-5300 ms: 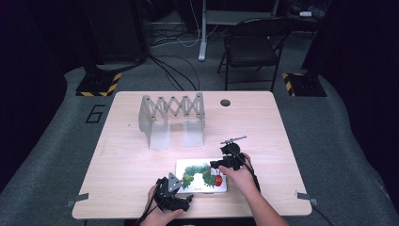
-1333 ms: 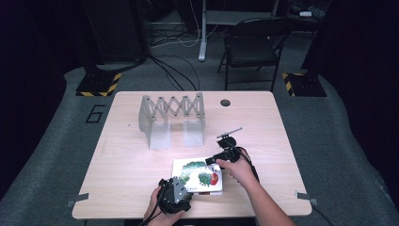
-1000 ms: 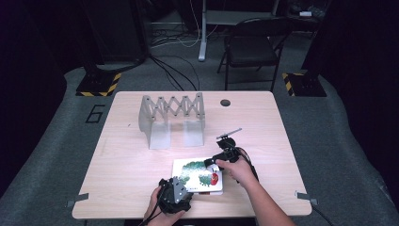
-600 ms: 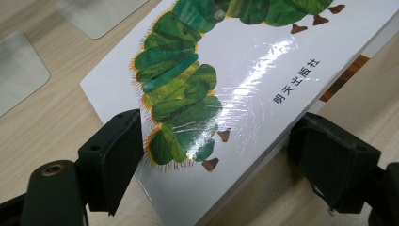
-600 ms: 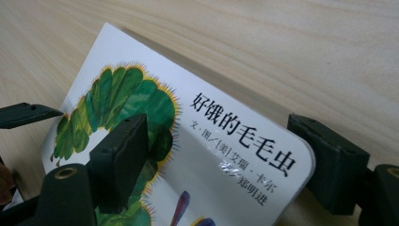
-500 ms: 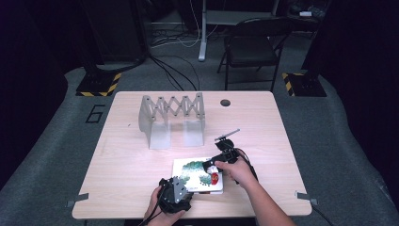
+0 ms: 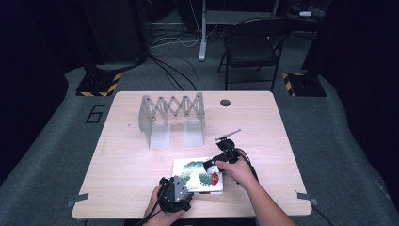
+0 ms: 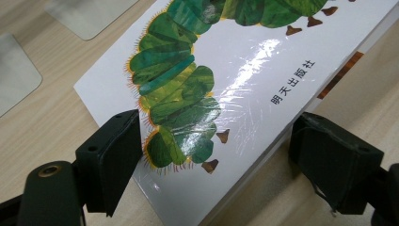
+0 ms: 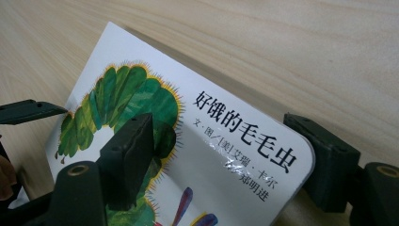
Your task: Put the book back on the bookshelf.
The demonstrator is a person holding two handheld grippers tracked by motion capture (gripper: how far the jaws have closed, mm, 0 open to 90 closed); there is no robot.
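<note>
A picture book (image 7: 195, 172) with a green caterpillar on its white cover lies near the table's front edge. My left gripper (image 7: 184, 183) is at its near left corner. In the left gripper view the jaws of the left gripper (image 8: 216, 141) clamp the book (image 8: 244, 70), one pad on the cover and one against its lower side. My right gripper (image 7: 212, 165) is at the far right corner. Its jaws have just been closing. In the right gripper view the right gripper (image 9: 221, 141) straddles the rounded corner of the book (image 9: 141, 99) without pressing on it.
A grey folding accordion rack (image 7: 173, 115) stands at the back middle of the wooden table (image 7: 127, 165), with a dark round hole (image 7: 225, 102) to its right. A folding chair (image 7: 254, 42) and floor cables lie beyond the table.
Since the oldest frame my right hand has shifted a little left, onto the book's corner. Over the last second neither hand nor the book has visibly moved.
</note>
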